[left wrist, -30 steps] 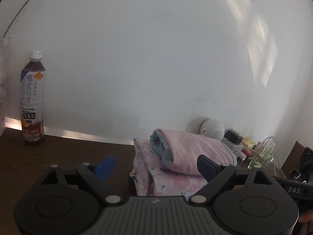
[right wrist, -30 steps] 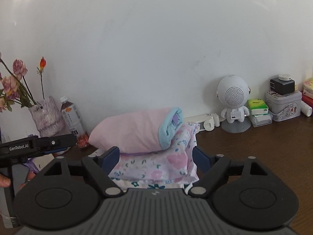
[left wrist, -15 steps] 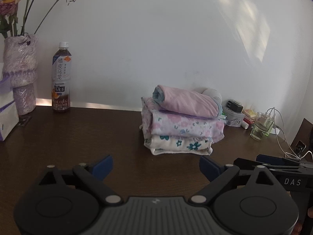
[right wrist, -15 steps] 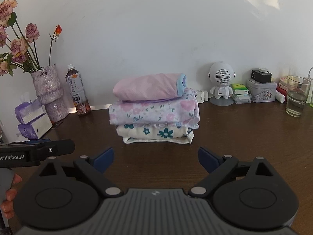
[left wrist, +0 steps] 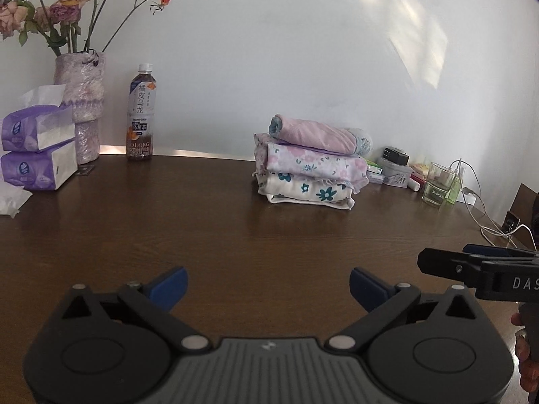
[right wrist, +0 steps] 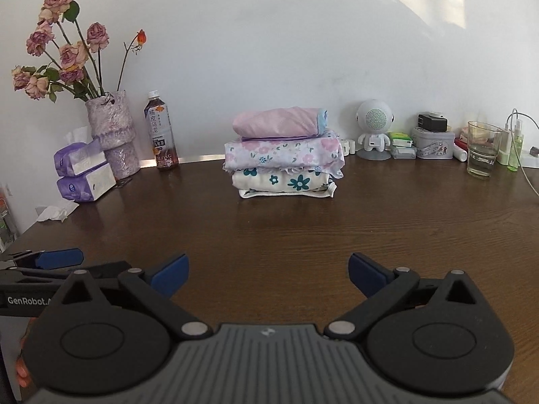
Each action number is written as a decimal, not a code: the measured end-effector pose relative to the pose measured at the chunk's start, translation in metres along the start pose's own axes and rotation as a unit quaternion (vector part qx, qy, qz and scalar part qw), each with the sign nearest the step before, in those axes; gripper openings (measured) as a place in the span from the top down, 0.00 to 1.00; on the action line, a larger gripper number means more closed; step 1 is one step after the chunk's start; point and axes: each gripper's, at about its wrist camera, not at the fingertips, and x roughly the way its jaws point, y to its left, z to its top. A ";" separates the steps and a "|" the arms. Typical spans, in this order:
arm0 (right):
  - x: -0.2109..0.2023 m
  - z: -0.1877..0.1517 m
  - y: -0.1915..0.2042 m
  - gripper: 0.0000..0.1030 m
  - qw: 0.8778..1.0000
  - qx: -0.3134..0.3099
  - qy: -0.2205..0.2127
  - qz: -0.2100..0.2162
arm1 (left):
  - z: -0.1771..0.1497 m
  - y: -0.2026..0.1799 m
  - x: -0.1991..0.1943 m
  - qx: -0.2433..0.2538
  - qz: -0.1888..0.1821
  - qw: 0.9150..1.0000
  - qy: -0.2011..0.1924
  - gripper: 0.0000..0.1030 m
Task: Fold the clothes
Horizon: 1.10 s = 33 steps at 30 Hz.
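A stack of three folded clothes (right wrist: 283, 155) rests on the dark wooden table (right wrist: 269, 232) near the wall: a pink piece (right wrist: 279, 122) on top, a pale floral one (right wrist: 283, 153) in the middle, a white one with teal flowers (right wrist: 283, 181) at the bottom. The left wrist view shows the same stack (left wrist: 308, 168) from the left. My left gripper (left wrist: 267, 286) stands open and empty, well back from the stack. My right gripper (right wrist: 267, 274) is open and empty too, low over the near table. Each gripper shows at the edge of the other's view.
At the back left stand a vase of dried roses (right wrist: 113, 134), a tea bottle (right wrist: 161, 139) and two purple tissue packs (right wrist: 84, 175). At the back right are a small white robot figure (right wrist: 374, 131), tins, a glass of water (right wrist: 481, 153) and white cables (left wrist: 485, 215).
Both grippers have pulled back from the stack toward the near side of the table. A second ago they were right at the clothes; now the stack sits far ahead, untouched.
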 end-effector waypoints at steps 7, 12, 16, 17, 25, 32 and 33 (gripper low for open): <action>-0.040 -0.029 0.021 0.00 1.000 -0.013 0.004 0.005 | -0.033 -0.009 -0.051 0.020 -0.001 1.000 -0.015 0.00; -0.065 -0.056 0.039 0.00 0.999 -0.035 0.001 -0.004 | -0.058 -0.008 -0.084 0.010 -0.008 1.000 -0.017 0.00; -0.082 -0.077 0.050 0.00 0.999 -0.038 -0.003 -0.003 | -0.079 -0.006 -0.105 0.005 -0.010 1.000 -0.018 0.00; -0.086 -0.083 0.052 0.00 0.999 -0.037 -0.003 -0.002 | -0.083 -0.005 -0.109 0.002 -0.012 1.000 -0.017 0.00; -0.100 -0.117 0.061 0.00 1.000 -0.023 0.004 -0.007 | -0.117 -0.009 -0.131 0.026 -0.001 1.000 -0.017 0.00; -0.108 -0.123 0.062 0.00 1.000 -0.015 -0.011 -0.012 | -0.123 -0.011 -0.136 0.025 0.000 0.999 -0.027 0.00; -0.108 -0.123 0.062 0.00 1.000 -0.013 -0.013 -0.012 | -0.124 -0.012 -0.137 0.027 0.001 0.999 -0.028 0.00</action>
